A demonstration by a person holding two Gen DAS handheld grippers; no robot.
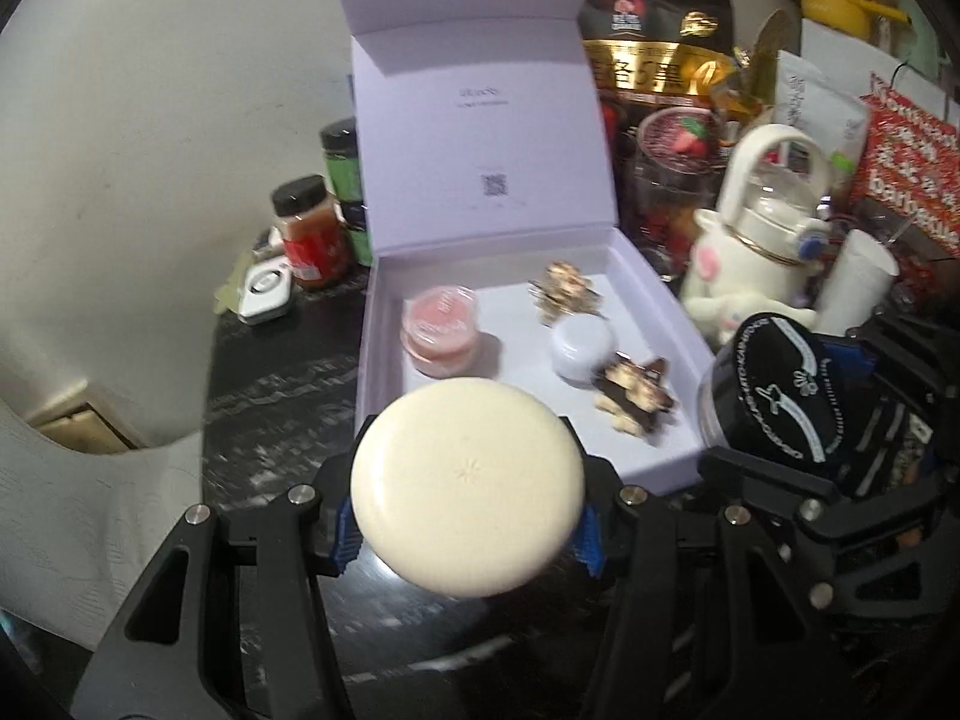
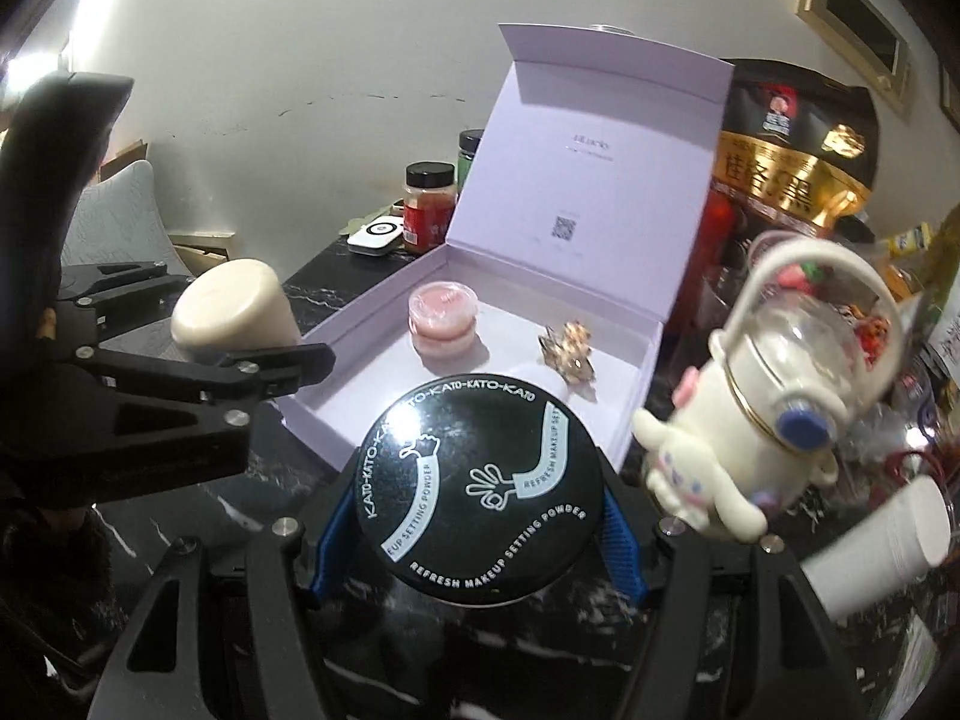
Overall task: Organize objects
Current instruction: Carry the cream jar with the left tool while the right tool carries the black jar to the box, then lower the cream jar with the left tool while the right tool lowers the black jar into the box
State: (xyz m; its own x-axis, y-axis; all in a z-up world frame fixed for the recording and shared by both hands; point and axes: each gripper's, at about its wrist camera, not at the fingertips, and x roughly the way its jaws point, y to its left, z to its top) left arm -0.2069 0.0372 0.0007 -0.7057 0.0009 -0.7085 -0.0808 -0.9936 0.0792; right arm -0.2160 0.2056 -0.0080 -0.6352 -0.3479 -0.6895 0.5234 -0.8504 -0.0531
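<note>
Two grippers, each holding one jar: the left gripper point(image 1: 465, 531) clenches a cream jar point(image 1: 467, 487), the right gripper point(image 2: 474, 531) grasps a black-lidded powder jar point(image 2: 477, 489), both lids facing the cameras, before the near edge of one open lilac box point(image 1: 672, 324). Inside: one pink pot point(image 1: 441, 327), one white pot point(image 1: 582, 348), two hair clips point(image 1: 564, 291). Black marbled worktop point(image 1: 282, 384), white wall point(image 1: 150, 90)
</note>
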